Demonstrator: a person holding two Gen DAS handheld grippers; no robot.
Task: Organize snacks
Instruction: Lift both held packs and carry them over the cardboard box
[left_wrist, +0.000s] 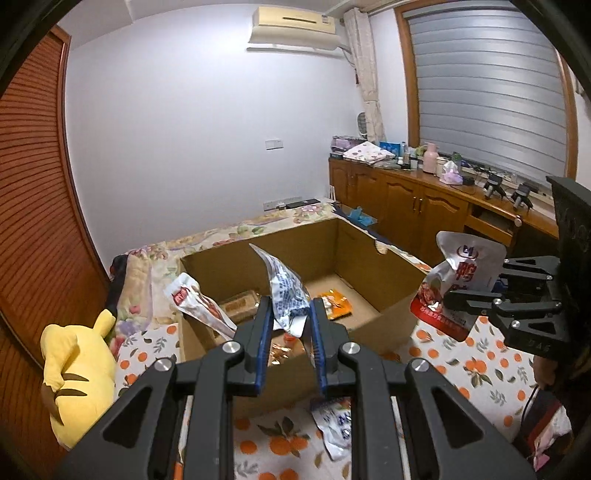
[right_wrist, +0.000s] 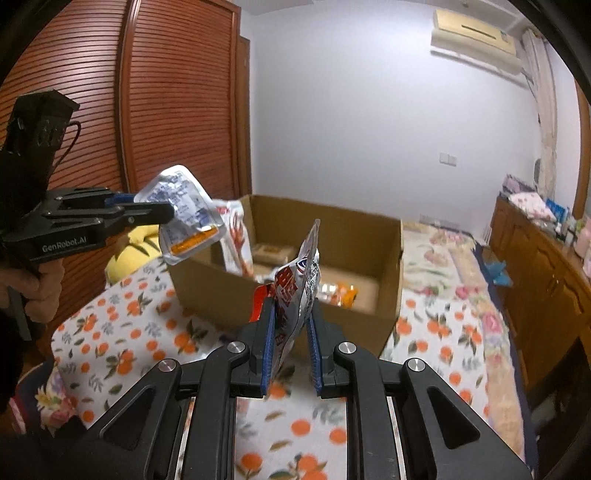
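An open cardboard box (left_wrist: 388, 299) stands on the bed, also in the right wrist view (right_wrist: 389, 258). My left gripper (left_wrist: 290, 314) is shut on a white and blue snack pouch (left_wrist: 284, 291) held above the box's near edge; it shows from the side in the right wrist view (right_wrist: 184, 214). My right gripper (right_wrist: 291, 317) is shut on a red and white snack pouch (right_wrist: 299, 284) in front of the box; it also shows in the left wrist view (left_wrist: 458, 288). Inside the box lie an orange packet (left_wrist: 334, 302), a brown packet (left_wrist: 238, 304) and a red and white pouch (left_wrist: 199, 302) leaning on the left wall.
A white and blue pouch (left_wrist: 334, 424) lies on the orange-print bedsheet (left_wrist: 476, 373) below my left gripper. A yellow plush toy (left_wrist: 77, 369) sits at the left by the wooden wardrobe (left_wrist: 33, 206). Wooden cabinets (left_wrist: 417, 203) with clutter line the right.
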